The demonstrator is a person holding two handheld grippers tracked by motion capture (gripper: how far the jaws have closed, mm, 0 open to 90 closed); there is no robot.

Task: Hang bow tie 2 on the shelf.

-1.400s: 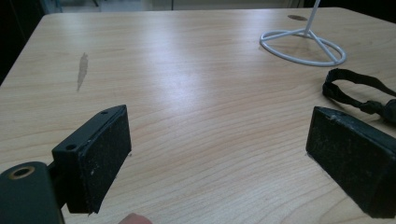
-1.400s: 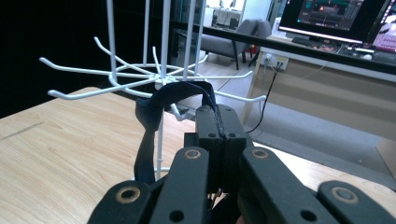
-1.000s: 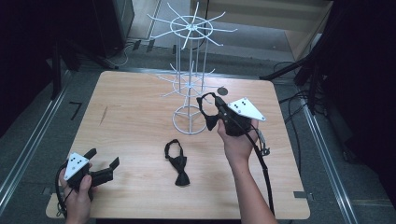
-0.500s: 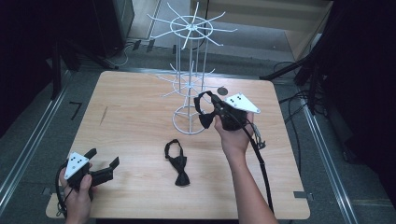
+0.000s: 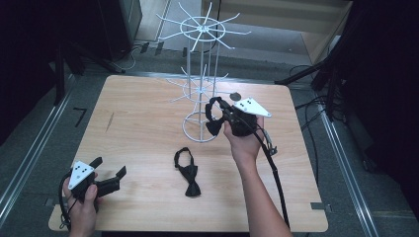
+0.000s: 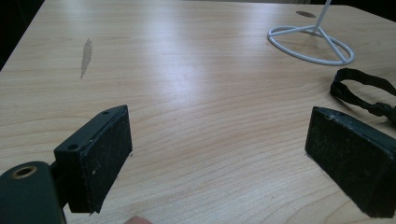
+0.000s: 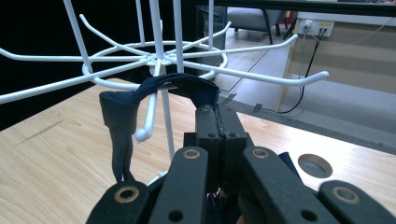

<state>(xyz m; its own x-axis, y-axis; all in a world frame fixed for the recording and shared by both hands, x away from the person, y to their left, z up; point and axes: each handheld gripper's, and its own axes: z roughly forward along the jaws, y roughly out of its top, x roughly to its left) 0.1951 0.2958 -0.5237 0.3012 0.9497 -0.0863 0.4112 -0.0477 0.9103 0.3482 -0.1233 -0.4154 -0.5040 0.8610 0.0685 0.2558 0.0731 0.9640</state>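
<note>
On the wooden table (image 5: 148, 128) stands a white wire rack (image 5: 201, 84); the right gripper (image 7: 215, 122), jaws clamped on a dark bow tie (image 7: 140, 100), holds its strap over a rack prong. The left gripper (image 6: 217, 154) rests wide open, holding nothing, near a second bow tie (image 5: 188, 173) lying flat

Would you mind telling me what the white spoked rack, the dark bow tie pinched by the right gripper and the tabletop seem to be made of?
White spoked rack: probably painted or coated metal wire, thin glossy rods with rounded tips. Dark bow tie pinched in the right gripper: soft matte fabric, its band bending limply over a prong. Pale tabletop: wood or wood-look laminate, with visible grain and a light sheen.
</note>
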